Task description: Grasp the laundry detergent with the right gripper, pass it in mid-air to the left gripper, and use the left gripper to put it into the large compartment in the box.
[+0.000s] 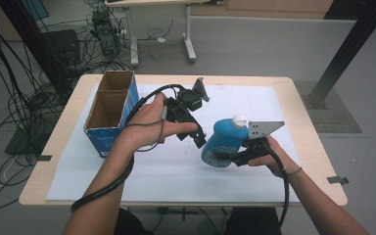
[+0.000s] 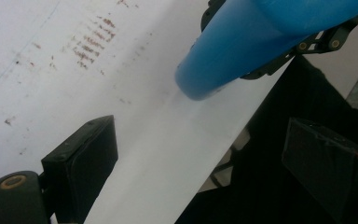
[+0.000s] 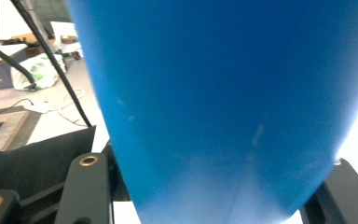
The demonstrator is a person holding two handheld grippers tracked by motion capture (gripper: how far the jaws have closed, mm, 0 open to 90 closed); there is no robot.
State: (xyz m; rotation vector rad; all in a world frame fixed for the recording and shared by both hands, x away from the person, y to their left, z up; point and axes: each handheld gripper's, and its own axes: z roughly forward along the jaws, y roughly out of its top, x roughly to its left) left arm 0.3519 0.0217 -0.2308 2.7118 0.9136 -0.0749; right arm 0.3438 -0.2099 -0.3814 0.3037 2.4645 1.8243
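A blue bottle (image 1: 224,139) with a white cap (image 1: 239,120) hangs tilted above the white sheet, right of centre. My right gripper (image 1: 227,157) is shut on its lower body, coming in from the right. In the right gripper view the bottle (image 3: 223,102) stands close up, between the two black jaws of my right gripper (image 3: 214,196). My left gripper (image 1: 196,138) is just left of the bottle, apart from it, pointing down and to the right. In the left gripper view my left gripper (image 2: 205,163) is open with nothing between its pads, and the bottle's base (image 2: 242,46) shows ahead.
An open blue cardboard box (image 1: 108,111) with two compartments stands at the table's left. A white sheet (image 1: 166,171) covers most of the wooden table (image 1: 308,117). Cables trail from both grippers toward the table's near edge.
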